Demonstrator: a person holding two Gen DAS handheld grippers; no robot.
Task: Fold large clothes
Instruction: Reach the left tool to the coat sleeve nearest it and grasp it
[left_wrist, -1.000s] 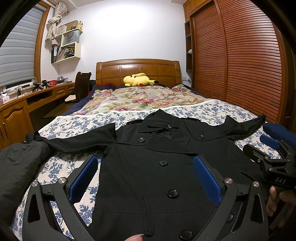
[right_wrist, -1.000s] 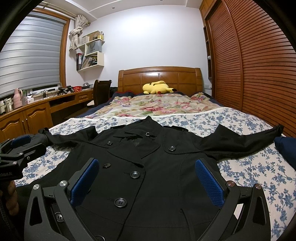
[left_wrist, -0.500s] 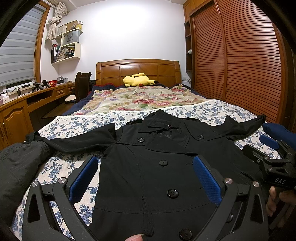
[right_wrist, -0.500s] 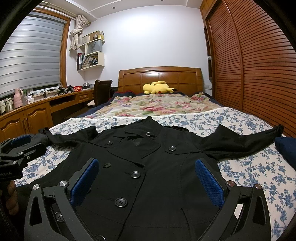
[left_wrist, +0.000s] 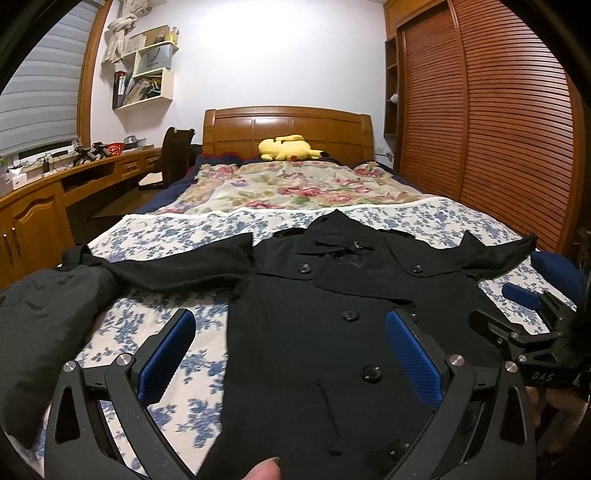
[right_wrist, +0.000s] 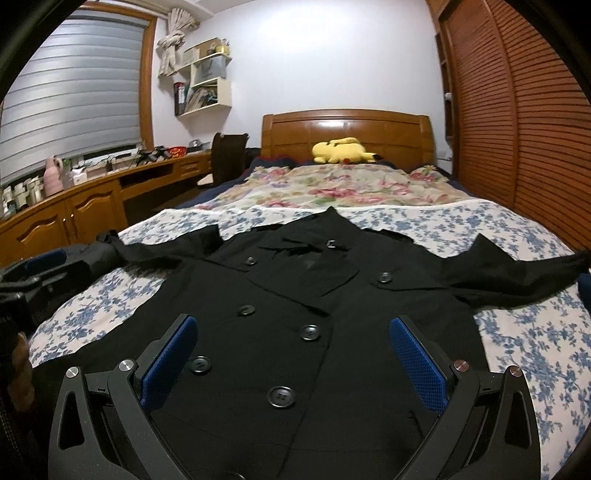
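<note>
1. Left wrist view: the left hand-held gripper (left_wrist: 288, 354) sits low over the bed with its blue pads spread wide and nothing between them. Under it is the black coat (left_wrist: 332, 325), lying flat and front-up on the blue floral sheet (left_wrist: 166, 236), collar pointing toward the headboard (left_wrist: 288, 129), both sleeves stretched out sideways. The coat's left edge runs right between the two pads, so one pad is over sheet and the other over fabric.
2. Same view, far right: the right hand-held gripper (left_wrist: 517, 314) pokes in just above the coat's side, also spread apart. A dark bundle of cloth (left_wrist: 44, 325) sits at the left, touching the end of the coat's sleeve. A fingertip (left_wrist: 264, 469) shows at the bottom edge.
3. Same view, background: a yellow plush (left_wrist: 288, 147) lies by the headboard, with a pink floral blanket (left_wrist: 288, 184) between it and the sheet.
4. Right wrist view: the right hand-held gripper (right_wrist: 293, 354) hovers over the coat's buttoned front (right_wrist: 295, 314), pads wide apart, holding nothing. Buttons sit in two rows in the gap between the pads.
5. Same view, left edge: the left hand-held gripper (right_wrist: 33, 269) is near the sleeve end, and a wooden counter (right_wrist: 92, 195) runs along the wall under the window blind (right_wrist: 70, 96).
</note>
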